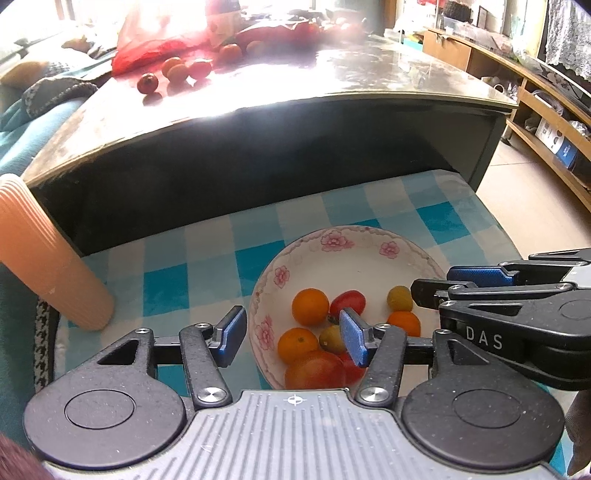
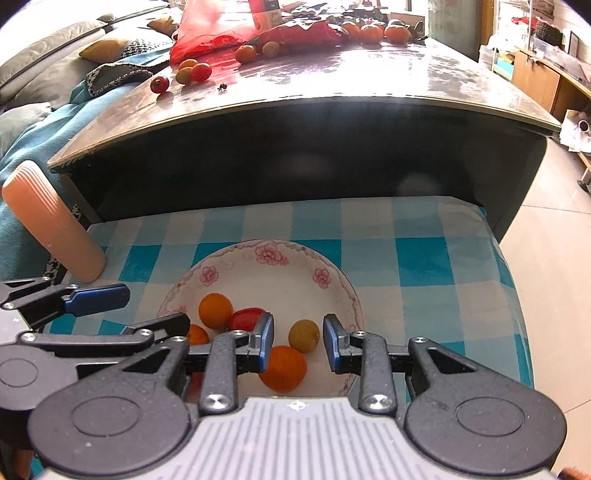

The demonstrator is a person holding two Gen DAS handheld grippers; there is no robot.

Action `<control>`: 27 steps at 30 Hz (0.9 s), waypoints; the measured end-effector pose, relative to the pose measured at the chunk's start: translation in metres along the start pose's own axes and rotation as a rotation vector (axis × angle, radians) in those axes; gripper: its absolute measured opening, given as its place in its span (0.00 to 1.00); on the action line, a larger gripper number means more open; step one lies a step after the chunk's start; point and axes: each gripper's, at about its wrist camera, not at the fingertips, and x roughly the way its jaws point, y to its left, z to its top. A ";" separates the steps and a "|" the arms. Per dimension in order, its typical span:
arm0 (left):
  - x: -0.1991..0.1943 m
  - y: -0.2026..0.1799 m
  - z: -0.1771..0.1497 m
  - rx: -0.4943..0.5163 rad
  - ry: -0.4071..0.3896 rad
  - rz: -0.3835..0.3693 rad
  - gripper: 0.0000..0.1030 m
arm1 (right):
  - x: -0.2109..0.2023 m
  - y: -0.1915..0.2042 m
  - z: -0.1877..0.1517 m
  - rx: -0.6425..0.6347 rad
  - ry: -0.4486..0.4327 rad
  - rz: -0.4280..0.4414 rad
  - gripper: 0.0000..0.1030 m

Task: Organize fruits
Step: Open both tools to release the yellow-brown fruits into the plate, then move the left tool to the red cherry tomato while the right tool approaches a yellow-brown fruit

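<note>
A white bowl with pink flowers (image 1: 334,240) (image 2: 269,254) sits on a blue checked cloth. It holds several small fruits: oranges (image 1: 309,306) (image 2: 284,367), red tomatoes (image 1: 349,301) (image 2: 246,318) and yellow-green ones (image 1: 399,297) (image 2: 303,335). My left gripper (image 1: 293,339) is open and empty over the bowl's near left rim. My right gripper (image 2: 298,341) is open and empty above the fruit in the bowl. It enters the left wrist view from the right (image 1: 436,286). More fruit (image 1: 147,83) (image 2: 159,84) lies on the far table.
A dark table with a shiny top (image 1: 332,74) (image 2: 332,74) stands behind the cloth, with a red plastic bag (image 1: 155,40) (image 2: 207,33) on it. A ribbed peach cylinder (image 1: 48,254) (image 2: 55,225) leans at the left. Cushions and a sofa lie at the far left.
</note>
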 end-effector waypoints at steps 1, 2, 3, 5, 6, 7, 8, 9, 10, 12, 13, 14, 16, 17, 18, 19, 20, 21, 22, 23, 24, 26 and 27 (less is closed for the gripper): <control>-0.003 -0.001 -0.001 0.001 -0.004 -0.001 0.62 | -0.002 0.000 -0.001 0.001 -0.002 0.001 0.42; -0.005 -0.001 -0.002 0.000 -0.006 -0.003 0.62 | -0.005 0.001 -0.002 0.002 -0.004 0.002 0.42; -0.008 -0.002 -0.004 0.000 -0.009 -0.005 0.62 | -0.008 0.001 -0.004 0.001 -0.006 0.002 0.42; -0.012 -0.003 -0.006 0.000 -0.011 -0.005 0.62 | -0.011 0.003 -0.007 -0.005 -0.007 -0.003 0.42; -0.014 -0.004 -0.007 0.000 -0.011 -0.005 0.62 | -0.013 0.004 -0.009 -0.007 -0.008 -0.005 0.42; -0.016 -0.004 -0.009 -0.001 -0.010 -0.008 0.62 | -0.015 0.004 -0.012 -0.007 -0.009 -0.005 0.42; -0.018 -0.004 -0.012 -0.002 -0.009 -0.012 0.63 | -0.017 0.004 -0.014 -0.004 -0.006 -0.004 0.42; -0.020 -0.005 -0.014 -0.001 -0.010 -0.015 0.63 | -0.019 0.004 -0.016 -0.001 -0.004 -0.001 0.42; -0.022 -0.006 -0.017 0.003 -0.010 -0.017 0.63 | -0.021 0.004 -0.019 0.000 -0.003 0.002 0.42; -0.026 -0.007 -0.022 0.008 -0.008 -0.021 0.63 | -0.026 0.004 -0.025 -0.002 0.001 0.005 0.43; -0.028 -0.007 -0.025 0.007 -0.004 -0.025 0.63 | -0.028 0.004 -0.029 -0.003 0.004 0.006 0.43; -0.029 -0.008 -0.029 0.005 0.002 -0.030 0.63 | -0.030 0.005 -0.032 -0.005 0.005 0.006 0.43; -0.031 -0.009 -0.035 0.006 0.008 -0.037 0.63 | -0.034 0.006 -0.039 -0.011 0.013 0.004 0.43; -0.033 -0.010 -0.038 0.010 0.010 -0.039 0.64 | -0.035 0.006 -0.042 -0.012 0.017 0.005 0.43; -0.034 -0.011 -0.042 0.016 0.013 -0.039 0.65 | -0.036 0.006 -0.046 -0.013 0.024 0.007 0.43; -0.034 -0.012 -0.045 0.021 0.017 -0.040 0.65 | -0.037 0.006 -0.049 -0.014 0.031 0.008 0.43; -0.035 -0.013 -0.048 0.026 0.022 -0.043 0.66 | -0.038 0.006 -0.052 -0.015 0.038 0.007 0.44; -0.035 -0.014 -0.052 0.029 0.027 -0.051 0.68 | -0.039 0.006 -0.055 -0.013 0.044 0.004 0.45; -0.036 -0.014 -0.056 0.031 0.032 -0.059 0.68 | -0.040 0.005 -0.058 -0.011 0.049 0.001 0.46; -0.036 -0.015 -0.059 0.033 0.038 -0.066 0.69 | -0.040 0.005 -0.061 -0.009 0.057 -0.001 0.46; -0.036 -0.016 -0.063 0.036 0.046 -0.072 0.69 | -0.040 0.004 -0.065 -0.009 0.067 0.001 0.46; -0.036 -0.017 -0.070 0.045 0.062 -0.082 0.70 | -0.039 0.003 -0.073 -0.007 0.092 0.011 0.46; -0.036 -0.018 -0.073 0.050 0.071 -0.086 0.70 | -0.038 0.003 -0.076 -0.008 0.103 0.013 0.46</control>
